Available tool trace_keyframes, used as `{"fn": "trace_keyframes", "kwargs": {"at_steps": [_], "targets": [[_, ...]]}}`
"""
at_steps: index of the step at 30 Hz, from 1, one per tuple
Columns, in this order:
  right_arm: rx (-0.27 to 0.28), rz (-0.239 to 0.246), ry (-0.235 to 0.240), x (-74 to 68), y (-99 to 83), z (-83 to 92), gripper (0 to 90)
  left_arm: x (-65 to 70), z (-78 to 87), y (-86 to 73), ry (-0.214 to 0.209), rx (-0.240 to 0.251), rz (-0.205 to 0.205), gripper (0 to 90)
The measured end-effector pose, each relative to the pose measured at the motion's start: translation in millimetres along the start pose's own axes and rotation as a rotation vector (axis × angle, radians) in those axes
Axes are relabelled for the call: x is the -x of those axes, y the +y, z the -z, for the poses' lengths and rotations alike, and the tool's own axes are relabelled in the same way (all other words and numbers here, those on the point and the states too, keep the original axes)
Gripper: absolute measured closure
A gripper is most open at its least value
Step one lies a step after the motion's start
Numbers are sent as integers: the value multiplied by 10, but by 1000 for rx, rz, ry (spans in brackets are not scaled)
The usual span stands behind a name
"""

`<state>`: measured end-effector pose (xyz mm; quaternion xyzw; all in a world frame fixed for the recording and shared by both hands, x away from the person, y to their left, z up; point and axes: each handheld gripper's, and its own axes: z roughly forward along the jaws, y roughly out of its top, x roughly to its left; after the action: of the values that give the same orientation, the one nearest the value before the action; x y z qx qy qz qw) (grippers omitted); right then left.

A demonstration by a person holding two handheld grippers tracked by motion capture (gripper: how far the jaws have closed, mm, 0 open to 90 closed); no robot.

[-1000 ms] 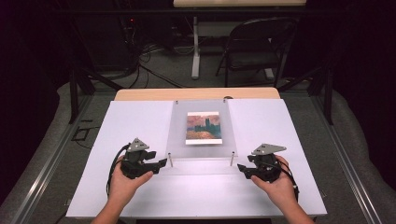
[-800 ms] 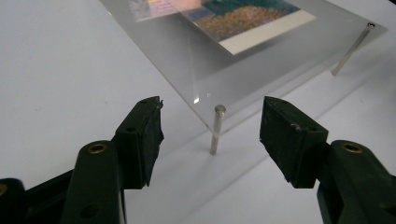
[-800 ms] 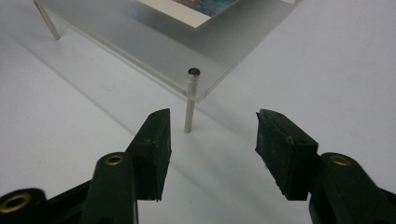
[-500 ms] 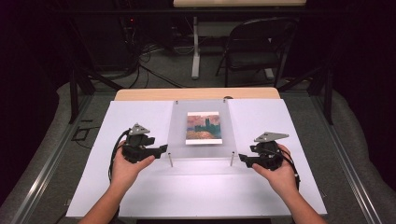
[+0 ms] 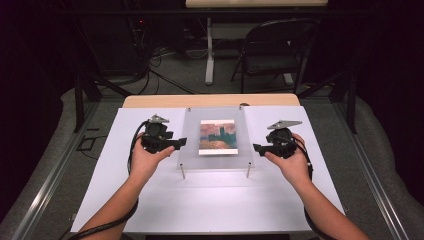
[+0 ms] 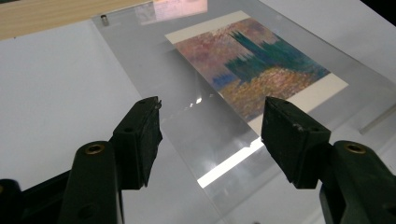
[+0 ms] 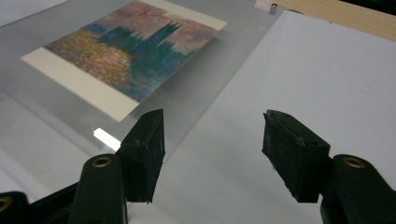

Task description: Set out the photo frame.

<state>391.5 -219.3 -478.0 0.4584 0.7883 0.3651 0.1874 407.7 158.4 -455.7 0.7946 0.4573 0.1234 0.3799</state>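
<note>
A clear acrylic plate (image 5: 190,156) rests on short metal posts (image 5: 183,172) above the white table top. A colourful painted print (image 5: 218,136) lies flat at its middle, also seen in the left gripper view (image 6: 261,60) and the right gripper view (image 7: 135,42). My left gripper (image 5: 182,142) hovers at the plate's left edge (image 6: 187,121), pointing inward. Its jaws (image 6: 212,105) have just been opening and pinch nothing. My right gripper (image 5: 256,147) hovers at the plate's right edge (image 7: 56,93). Its jaws (image 7: 215,115) have likewise just been opening and are empty.
A wooden strip (image 5: 210,100) runs along the table's far edge. Beyond it stand a folding chair (image 5: 272,55) and a table leg (image 5: 209,50), with cables on the floor. White table surface (image 5: 210,200) lies between my forearms.
Both hands have moved away from me along the plate's sides, from its near corners to about the print's level, rising a little. The jaws stand wider apart.
</note>
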Motion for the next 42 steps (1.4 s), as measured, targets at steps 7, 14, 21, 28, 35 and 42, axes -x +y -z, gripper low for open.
{"fn": "trace_keyframes", "kwargs": {"at_steps": [7,14,21,28,35,42], "targets": [[16,-60,15,126,136,-258,384,-120,-280,143,15,-18,37,379],[-7,-94,11,204,243,-504,385,-237,-558,233,20,-71,102,385],[-45,-119,18,273,323,-705,400,-392,-744,290,41,-106,176,392],[-70,-166,23,330,388,-869,414,-462,-906,291,37,-139,189,394],[-88,-192,39,320,448,-998,421,-480,-1021,305,28,-157,198,393],[-104,-198,44,304,493,-1082,419,-489,-1109,331,29,-167,205,388]]}}
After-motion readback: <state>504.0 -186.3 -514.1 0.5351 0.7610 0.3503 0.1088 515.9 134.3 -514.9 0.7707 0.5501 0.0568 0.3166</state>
